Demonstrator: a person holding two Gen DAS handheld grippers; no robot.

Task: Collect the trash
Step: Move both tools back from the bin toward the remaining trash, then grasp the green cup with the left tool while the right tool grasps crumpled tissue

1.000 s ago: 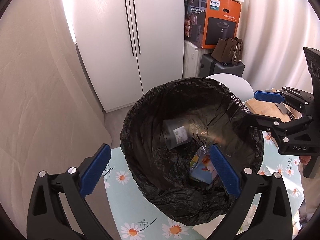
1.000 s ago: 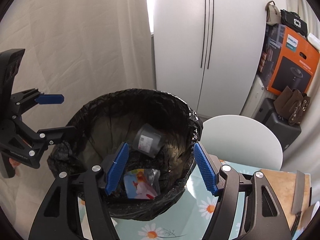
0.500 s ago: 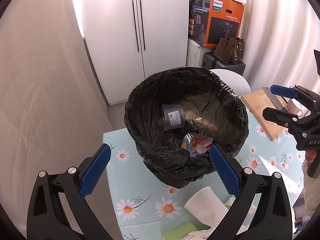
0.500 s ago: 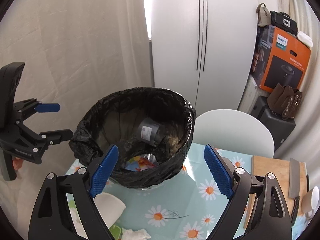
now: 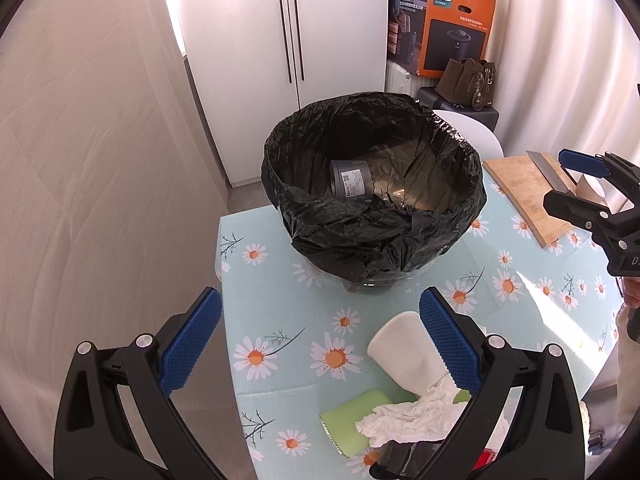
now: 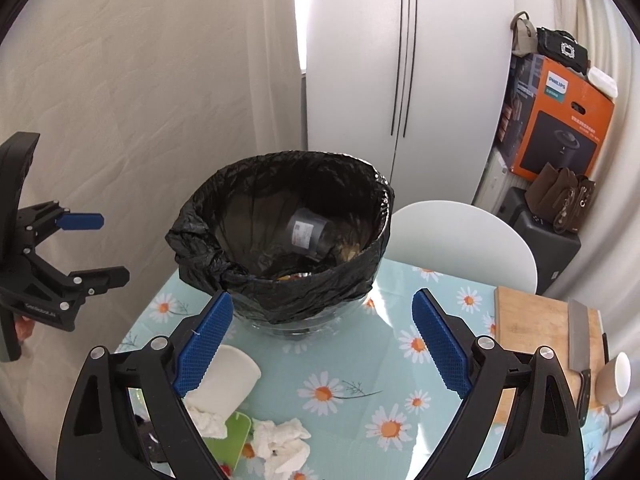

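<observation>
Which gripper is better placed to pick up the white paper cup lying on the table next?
Probably the left gripper: it is open and the white paper cup lies beside its right finger. The right gripper, also open, sees it further aside.

Both wrist views look forward and down from above the near part of the table (image 5: 280,304); the left looks from nearer its left edge, the right from further right; both share the bin (image 5: 372,216) (image 6: 288,276) near its far edge, at middle range.
</observation>
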